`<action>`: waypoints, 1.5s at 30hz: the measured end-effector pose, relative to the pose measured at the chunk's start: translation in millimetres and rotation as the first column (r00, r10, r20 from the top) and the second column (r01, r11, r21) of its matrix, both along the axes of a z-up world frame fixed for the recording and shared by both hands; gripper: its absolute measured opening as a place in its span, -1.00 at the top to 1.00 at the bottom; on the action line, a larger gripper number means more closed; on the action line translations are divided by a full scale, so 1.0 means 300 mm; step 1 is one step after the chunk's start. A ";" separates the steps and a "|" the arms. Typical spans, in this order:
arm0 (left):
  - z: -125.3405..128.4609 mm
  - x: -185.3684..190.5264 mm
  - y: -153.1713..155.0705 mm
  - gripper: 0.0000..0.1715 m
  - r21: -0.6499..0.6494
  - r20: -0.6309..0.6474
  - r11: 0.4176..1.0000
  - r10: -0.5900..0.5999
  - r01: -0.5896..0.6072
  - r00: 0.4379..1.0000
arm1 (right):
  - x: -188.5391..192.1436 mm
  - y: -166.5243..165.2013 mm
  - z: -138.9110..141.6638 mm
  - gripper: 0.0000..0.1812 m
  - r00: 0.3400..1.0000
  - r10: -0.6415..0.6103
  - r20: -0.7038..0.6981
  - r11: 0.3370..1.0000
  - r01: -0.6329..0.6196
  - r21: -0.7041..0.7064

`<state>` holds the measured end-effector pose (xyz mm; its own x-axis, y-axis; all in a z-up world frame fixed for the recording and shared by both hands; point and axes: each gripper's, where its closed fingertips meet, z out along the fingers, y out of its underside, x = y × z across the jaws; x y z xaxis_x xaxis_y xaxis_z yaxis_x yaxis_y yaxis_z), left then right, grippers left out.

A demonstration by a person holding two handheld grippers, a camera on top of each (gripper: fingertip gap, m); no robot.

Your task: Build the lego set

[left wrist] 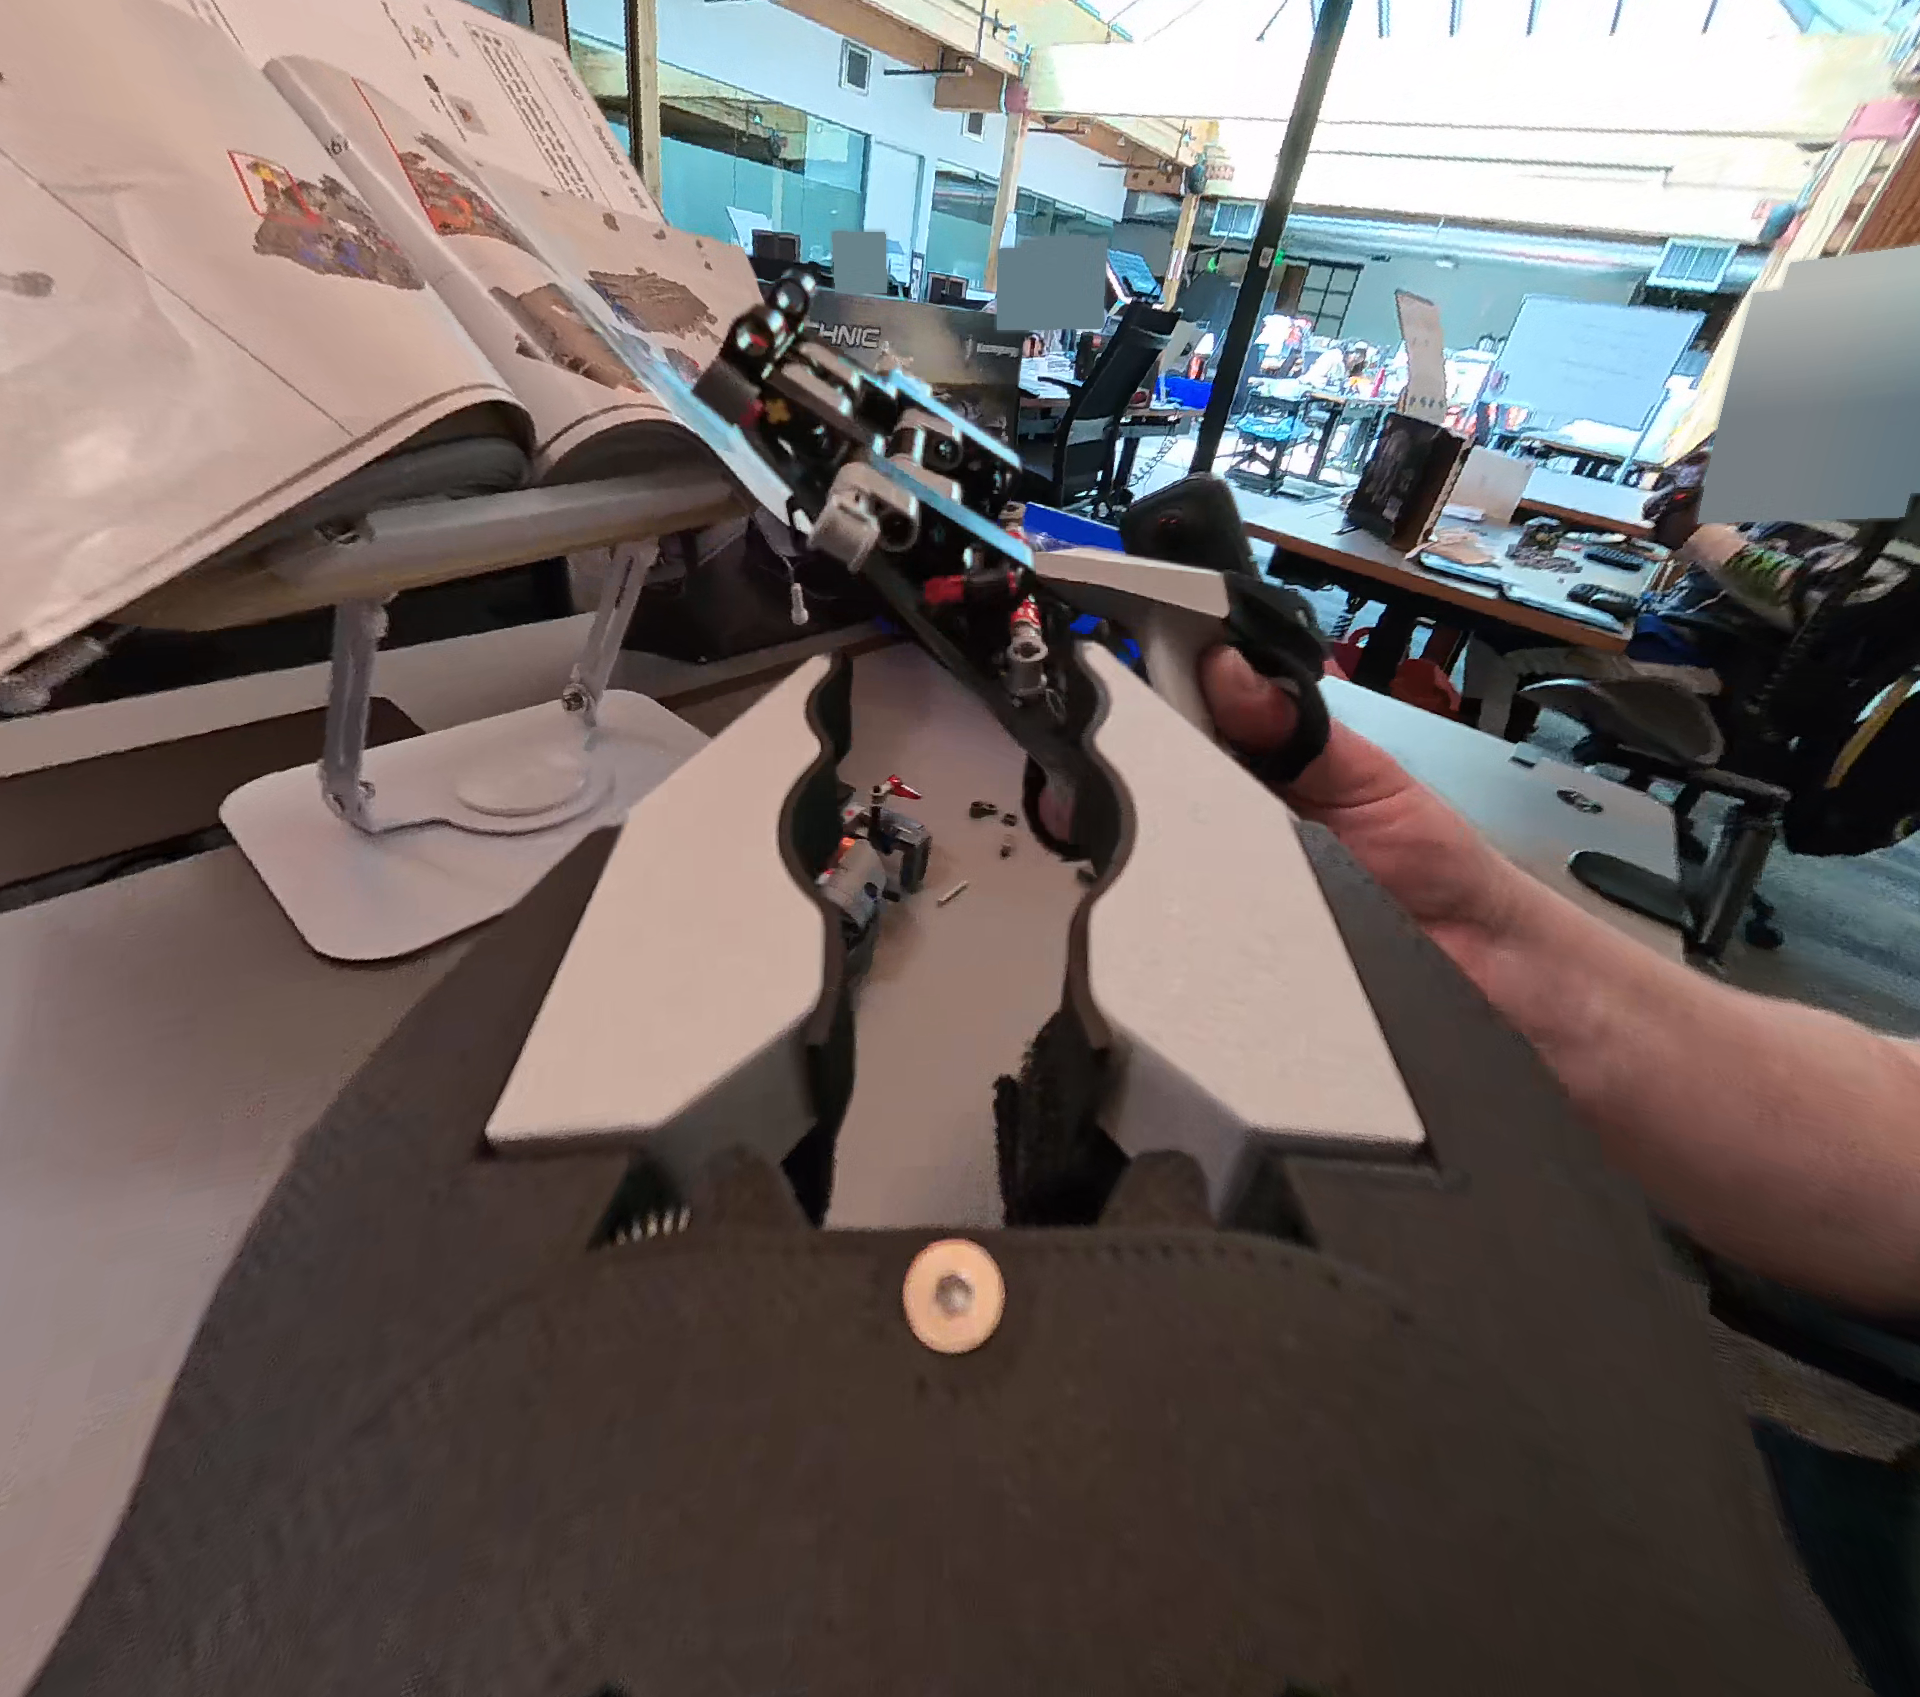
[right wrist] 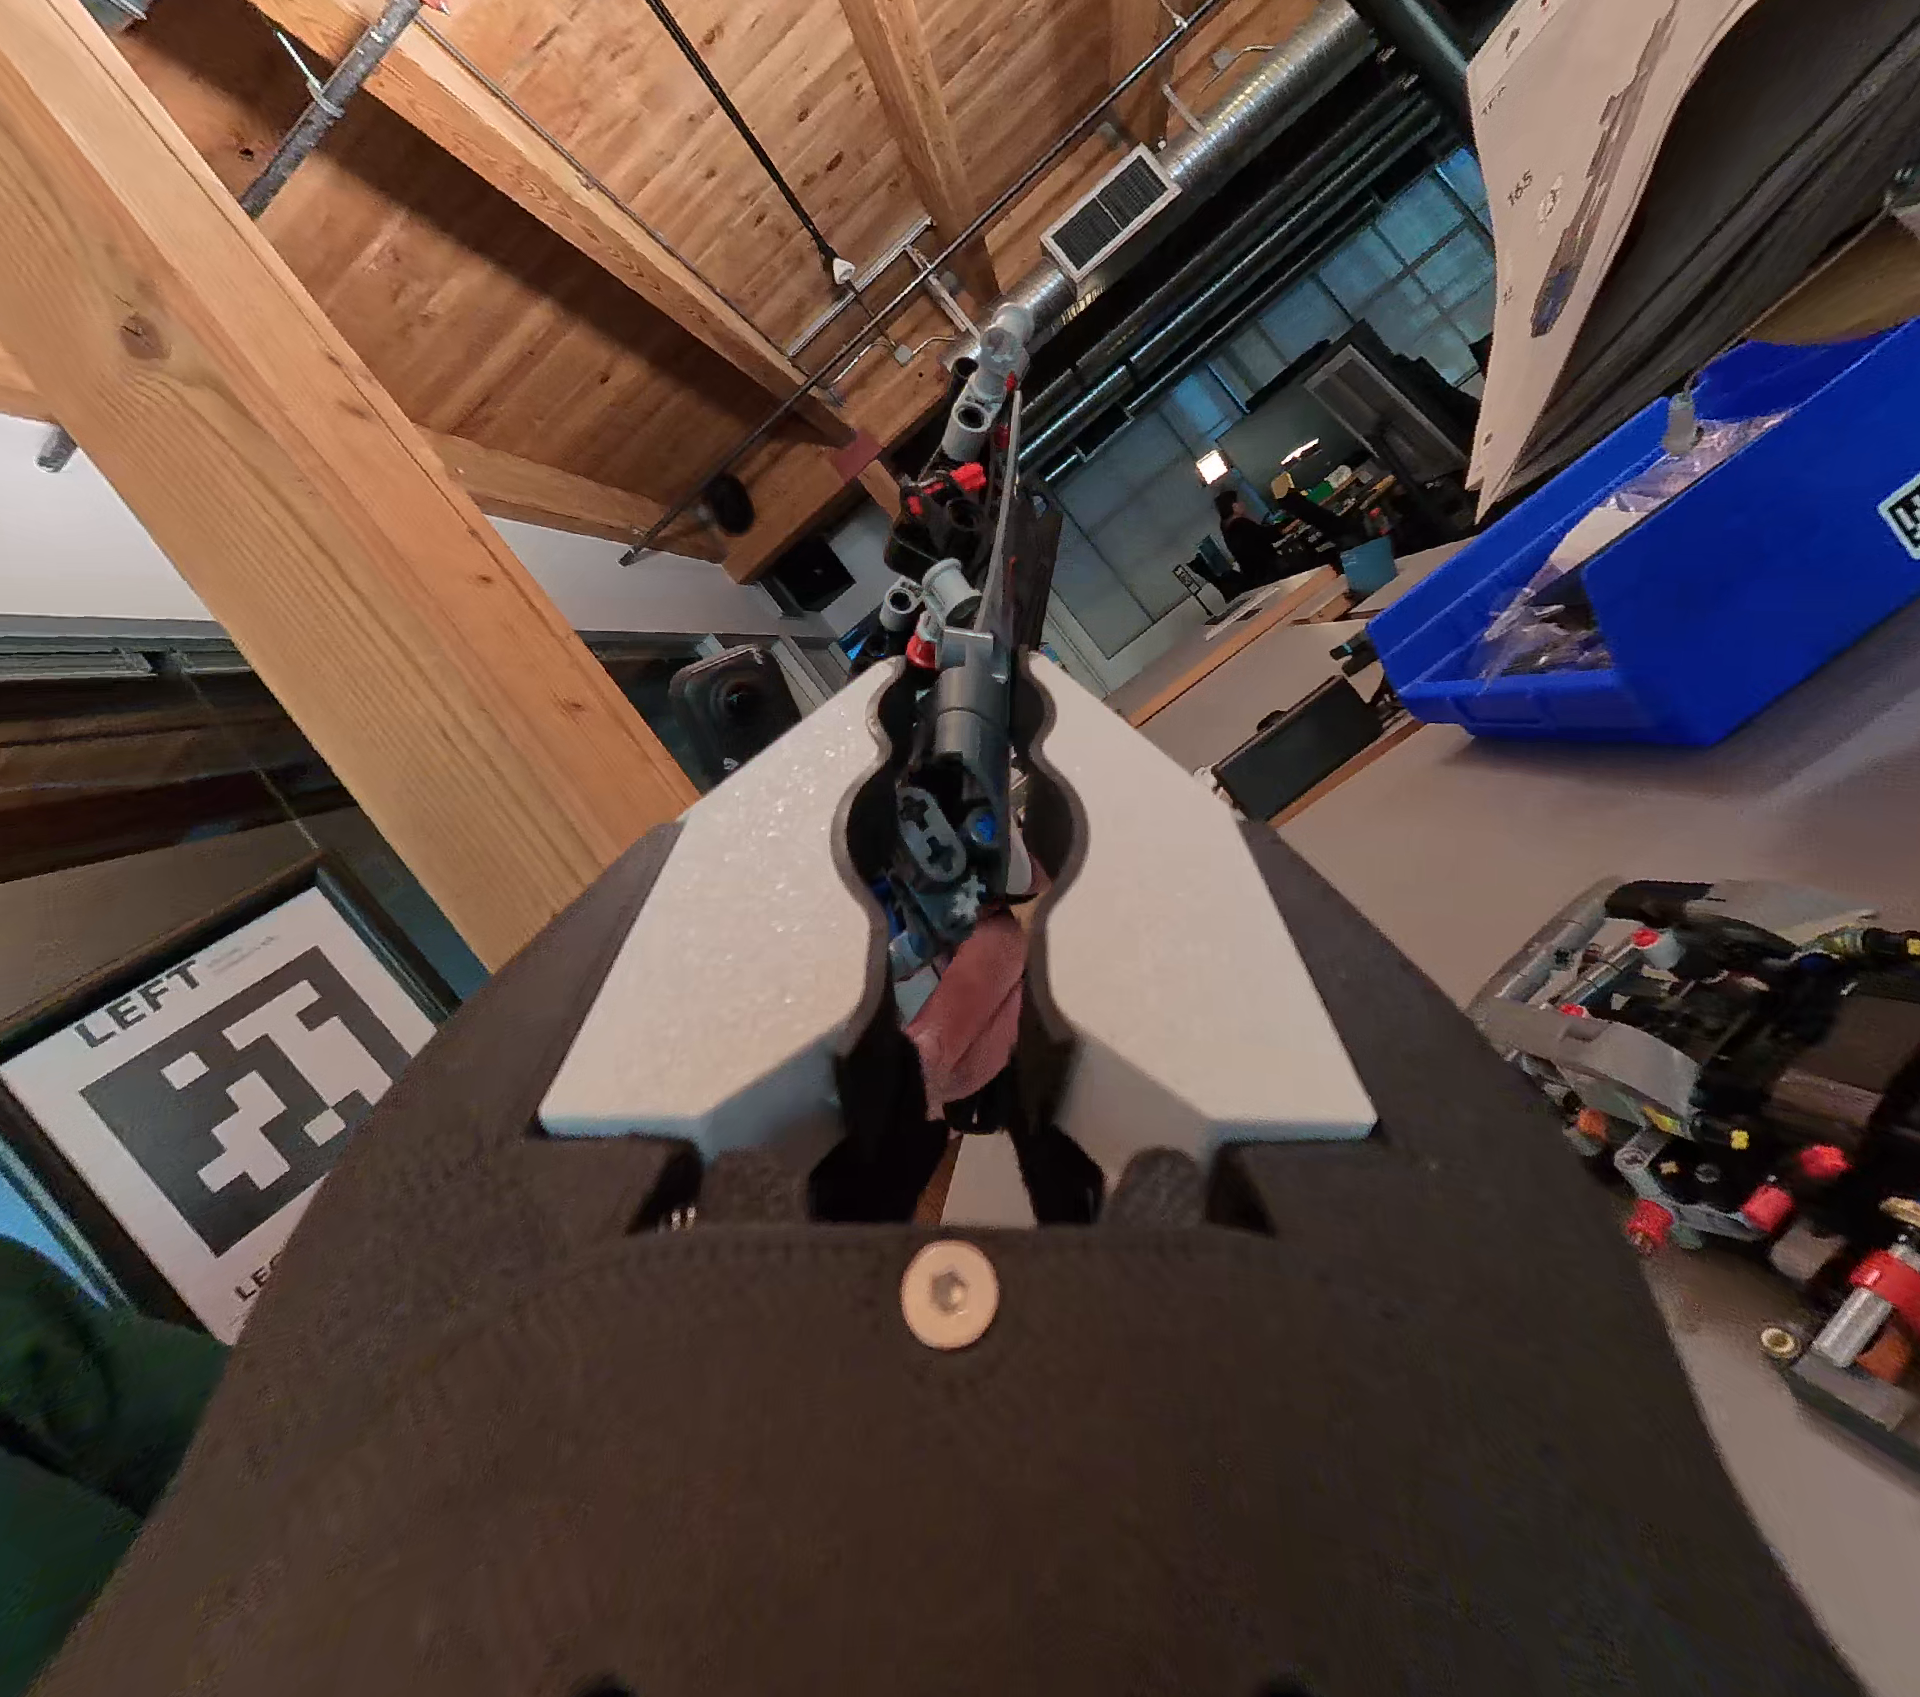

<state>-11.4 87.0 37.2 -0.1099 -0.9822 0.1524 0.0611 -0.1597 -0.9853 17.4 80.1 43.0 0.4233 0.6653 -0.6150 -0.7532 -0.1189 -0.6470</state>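
A Lego subassembly (left wrist: 894, 484) of black beams, grey connectors, red pins and a thin blue-edged panel is held up in the air, tilted. My right gripper (right wrist: 966, 686) is shut on it, and it sticks up from between the fingers (right wrist: 966, 567). In the left wrist view the right gripper's white finger (left wrist: 1132, 582) grips it from the right, with a person's hand behind. My left gripper (left wrist: 961, 671) is open; the subassembly's lower end reaches between its fingertips, close along the right finger.
An open instruction booklet (left wrist: 312, 245) rests on a white stand (left wrist: 416, 826) at the left. Small Lego parts (left wrist: 883, 847) lie on the table below. A larger Lego model (right wrist: 1714, 1076) and a blue bin (right wrist: 1714, 608) sit to the right. A black pole (left wrist: 1299, 141) rises behind. Left and right tips are no more than a few centimetres apart.
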 end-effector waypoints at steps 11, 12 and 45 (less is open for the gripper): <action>-0.019 0.018 -0.030 0.79 -0.165 0.074 0.983 -0.066 0.077 0.995 | -0.037 0.001 -0.009 0.82 0.985 -0.069 0.157 0.998 0.066 0.021; -0.020 0.015 -0.025 0.80 -0.175 0.077 0.981 -0.065 0.078 0.995 | -0.036 0.003 -0.015 0.81 0.979 -0.086 0.184 0.996 0.084 0.019; -0.110 -0.050 -0.087 0.80 -0.456 -0.033 0.812 -0.425 0.365 0.905 | -0.065 -0.010 -0.050 0.54 0.868 -0.108 0.485 0.989 0.044 0.141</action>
<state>-26.5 60.8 4.1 -0.4241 -0.6899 0.5867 -0.2199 -0.5500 -0.8057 -2.1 77.1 28.1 0.7009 0.6748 -0.2311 -0.3383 0.0292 -0.9406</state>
